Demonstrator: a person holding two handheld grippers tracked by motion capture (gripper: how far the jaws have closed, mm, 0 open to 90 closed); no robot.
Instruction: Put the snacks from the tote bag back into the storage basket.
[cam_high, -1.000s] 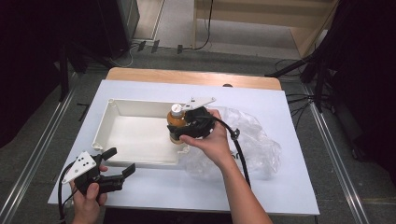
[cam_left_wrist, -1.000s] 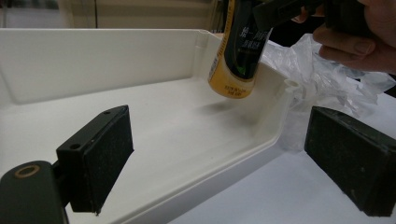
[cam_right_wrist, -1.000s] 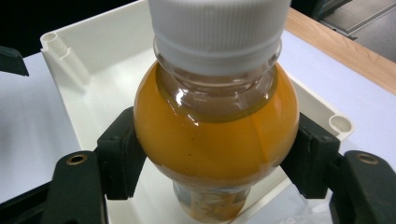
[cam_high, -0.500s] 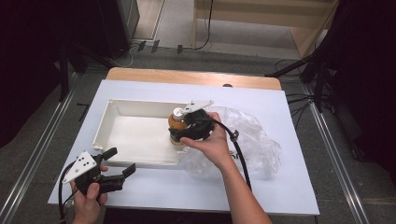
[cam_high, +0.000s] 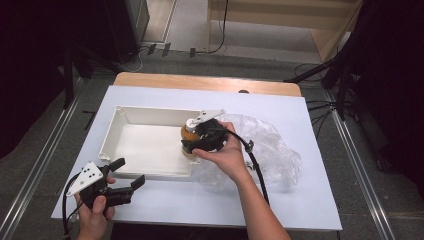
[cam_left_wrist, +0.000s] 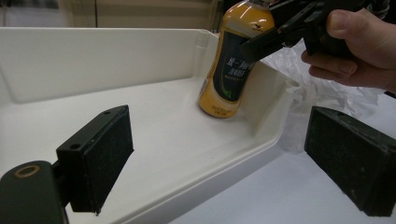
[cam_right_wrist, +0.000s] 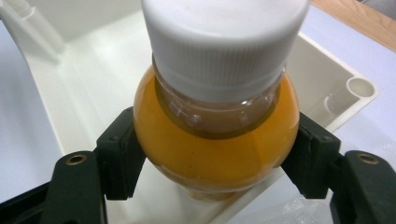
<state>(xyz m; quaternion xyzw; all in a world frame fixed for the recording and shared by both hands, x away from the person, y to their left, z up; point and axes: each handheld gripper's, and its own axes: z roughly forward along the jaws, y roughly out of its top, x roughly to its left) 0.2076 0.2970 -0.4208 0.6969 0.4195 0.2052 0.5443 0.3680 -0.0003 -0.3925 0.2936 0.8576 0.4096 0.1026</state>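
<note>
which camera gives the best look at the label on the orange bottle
The left gripper view: the bottle faces it side-on, its dark label readable. The right gripper view shows its cap and shoulder; in the high view it's small beside the right gripper.

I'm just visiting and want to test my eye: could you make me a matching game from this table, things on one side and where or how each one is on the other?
Things:
1. orange plastic bottle with white cap
2. shallow white plastic tray
3. crumpled clear plastic bag
4. left gripper

States:
A. jaws open, holding nothing
B. lies on the table, right of the tray
C. clamped in the right gripper
D. bottle's base rests in its corner

Pairs: 1-C, 2-D, 3-B, 4-A
</note>
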